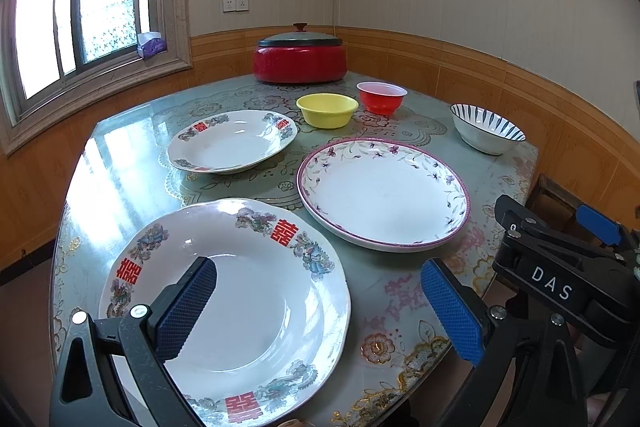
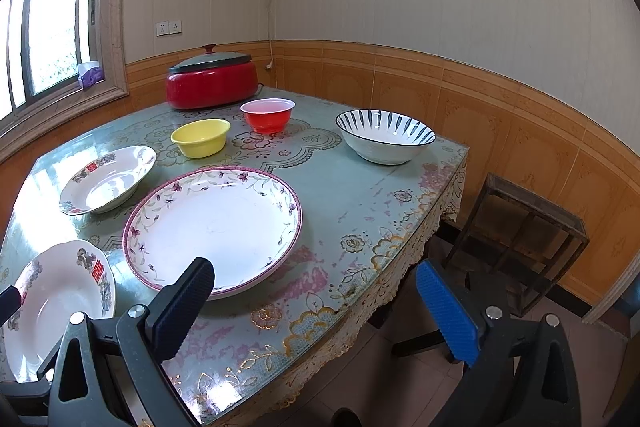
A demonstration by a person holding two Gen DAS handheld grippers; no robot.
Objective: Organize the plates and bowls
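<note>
My left gripper (image 1: pixel 320 291) is open and empty above a large white plate with red characters (image 1: pixel 256 311), near the table's front edge; that plate also shows in the right wrist view (image 2: pixel 60 303). My right gripper (image 2: pixel 316 291) is open and empty over the table's front right edge, near a purple-rimmed floral plate (image 2: pixel 216 223), which also shows in the left wrist view (image 1: pixel 384 191). A smaller red-character plate (image 1: pixel 232 141) lies behind. A yellow bowl (image 1: pixel 327 110), a red bowl (image 1: pixel 381 97) and a blue-striped white bowl (image 1: pixel 486 128) stand further back.
A red electric pot with a grey lid (image 1: pixel 300 57) stands at the table's far edge by the wall. A dark wooden stool (image 2: pixel 528 239) stands beside the table on the right. The right gripper's body (image 1: pixel 560 267) shows at the left wrist view's right side.
</note>
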